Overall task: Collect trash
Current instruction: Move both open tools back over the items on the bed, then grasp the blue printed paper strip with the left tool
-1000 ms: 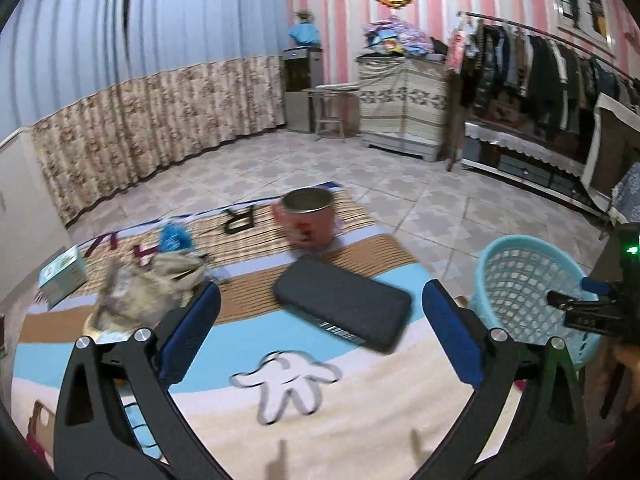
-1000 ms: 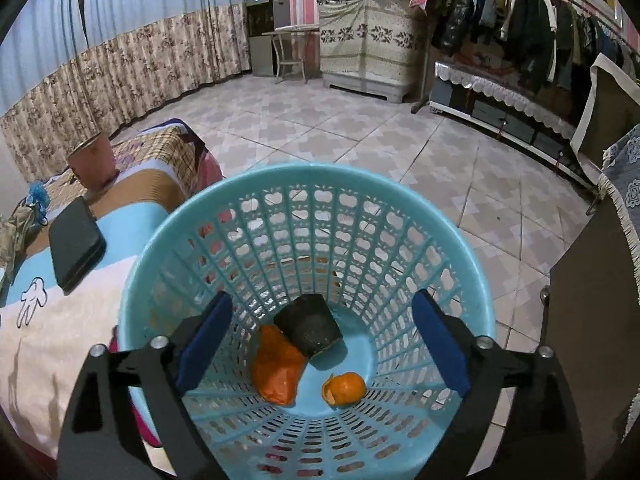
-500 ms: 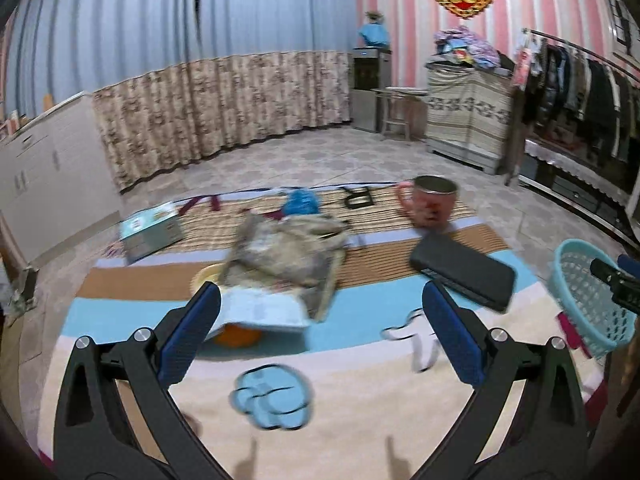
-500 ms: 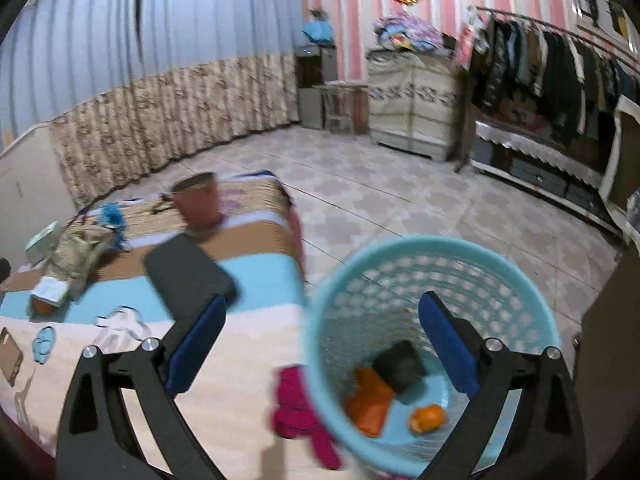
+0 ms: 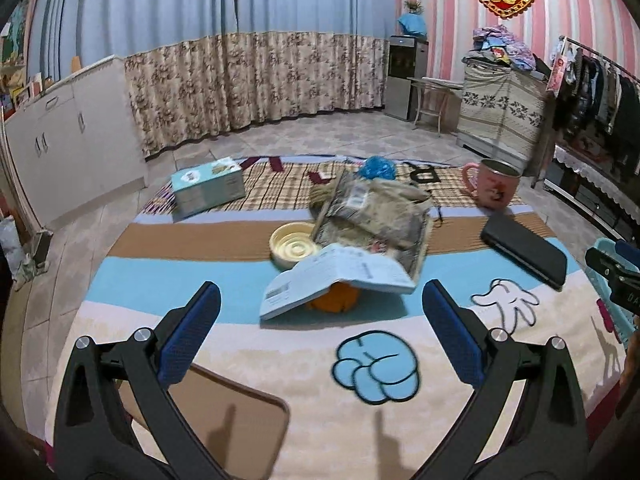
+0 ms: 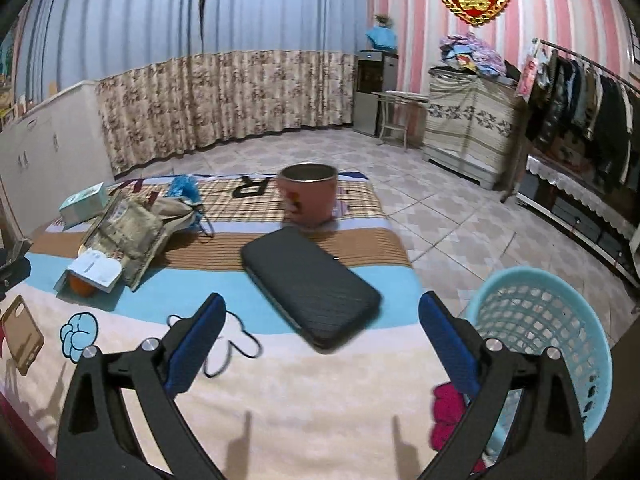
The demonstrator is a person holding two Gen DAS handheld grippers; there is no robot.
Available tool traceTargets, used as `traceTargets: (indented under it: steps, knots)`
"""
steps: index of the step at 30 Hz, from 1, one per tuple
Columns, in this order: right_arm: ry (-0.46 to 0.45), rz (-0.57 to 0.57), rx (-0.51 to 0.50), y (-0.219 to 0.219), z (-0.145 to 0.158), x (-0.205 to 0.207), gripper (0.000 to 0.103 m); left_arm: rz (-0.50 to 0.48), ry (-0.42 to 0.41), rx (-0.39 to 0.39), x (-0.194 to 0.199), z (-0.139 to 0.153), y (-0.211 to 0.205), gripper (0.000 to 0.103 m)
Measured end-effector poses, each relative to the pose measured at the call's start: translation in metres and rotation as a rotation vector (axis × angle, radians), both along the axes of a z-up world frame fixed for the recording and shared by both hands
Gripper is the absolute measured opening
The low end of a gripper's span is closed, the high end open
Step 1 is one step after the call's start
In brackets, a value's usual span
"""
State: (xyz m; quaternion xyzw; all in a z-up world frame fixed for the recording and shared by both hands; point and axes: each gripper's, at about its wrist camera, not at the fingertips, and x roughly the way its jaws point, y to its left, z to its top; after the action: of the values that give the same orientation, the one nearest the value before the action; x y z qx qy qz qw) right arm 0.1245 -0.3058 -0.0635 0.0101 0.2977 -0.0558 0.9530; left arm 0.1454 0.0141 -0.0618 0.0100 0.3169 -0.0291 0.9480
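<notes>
Our left gripper (image 5: 320,320) gapes wide and empty, an open white booklet (image 5: 340,280) over an orange fruit (image 5: 334,302) just beyond its fingers. Our right gripper (image 6: 322,326) is equally spread and bare, the black rectangular case (image 6: 310,286) between its fingertips and the light-blue plastic mesh basket (image 6: 560,320) past its right finger.

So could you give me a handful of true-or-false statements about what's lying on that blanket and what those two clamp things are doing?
1. Both the left gripper and the right gripper are open and hold nothing. True.
2. The pink mug lies tipped on its side. False: it stands upright.
3. An orange object sits partly hidden under the open booklet. True.
4. The blue basket stands on the blanket. False: it stands beside the blanket's edge.
5. The black case lies between the mug and the right gripper. True.
</notes>
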Motion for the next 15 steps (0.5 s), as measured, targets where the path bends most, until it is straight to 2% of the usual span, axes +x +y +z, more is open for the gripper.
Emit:
traceTargets:
  steps: [9, 15]
  knots:
    - [0.023, 0.031, -0.006, 0.032, -0.014, 0.02, 0.095, -0.005, 0.059, -0.037, 0.017, -0.027, 0.011, 0.097]
    - [0.061, 0.046, -0.028, 0.038, -0.03, 0.024, 0.095, -0.021, 0.109, 0.0, 0.031, -0.042, 0.007, 0.097]
